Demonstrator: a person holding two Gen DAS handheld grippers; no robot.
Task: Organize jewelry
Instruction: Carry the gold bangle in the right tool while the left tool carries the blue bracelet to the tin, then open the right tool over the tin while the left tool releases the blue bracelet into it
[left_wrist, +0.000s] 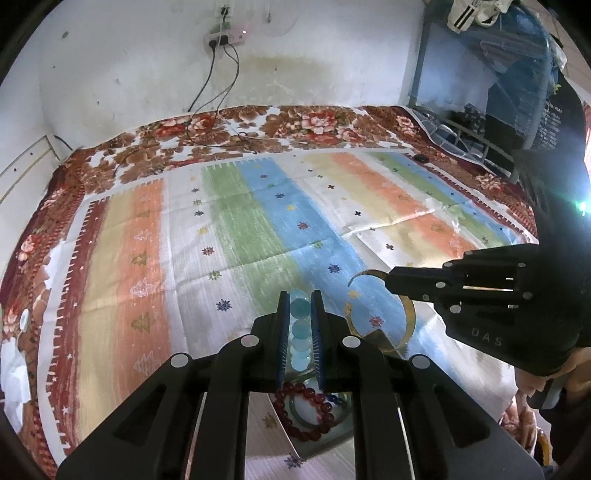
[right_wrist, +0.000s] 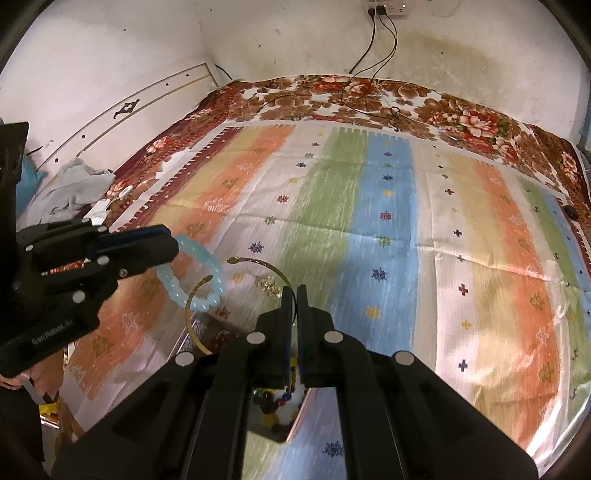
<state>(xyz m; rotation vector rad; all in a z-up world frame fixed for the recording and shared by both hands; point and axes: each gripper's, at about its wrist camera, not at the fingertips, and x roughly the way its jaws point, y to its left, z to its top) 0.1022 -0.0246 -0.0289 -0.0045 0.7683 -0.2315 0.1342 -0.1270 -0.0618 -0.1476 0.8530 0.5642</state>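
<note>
My left gripper (left_wrist: 300, 295) is shut on a light blue bead bracelet (left_wrist: 300, 326), held above the striped cloth (left_wrist: 229, 236). In the right wrist view the same left gripper (right_wrist: 175, 251) shows at the left, with the blue bracelet (right_wrist: 201, 282) hanging from its tips. My right gripper (right_wrist: 293, 290) is shut on a thin open gold bangle (right_wrist: 258, 263). From the left wrist view, the right gripper (left_wrist: 388, 282) comes in from the right with the gold bangle (left_wrist: 410, 317) in its tips. Below both lies a shallow tray (left_wrist: 332, 437) holding a red bead bracelet (left_wrist: 317, 398).
The tray (right_wrist: 282, 434) also holds multicoloured beads (right_wrist: 275, 402). A floral blanket (left_wrist: 258, 129) with loose cables (left_wrist: 207, 133) lies along the wall. Grey cloth (right_wrist: 74, 188) is bunched at the far left. A blue metal rack (left_wrist: 480, 96) stands on the right. A hand (left_wrist: 532, 384) holds the right gripper.
</note>
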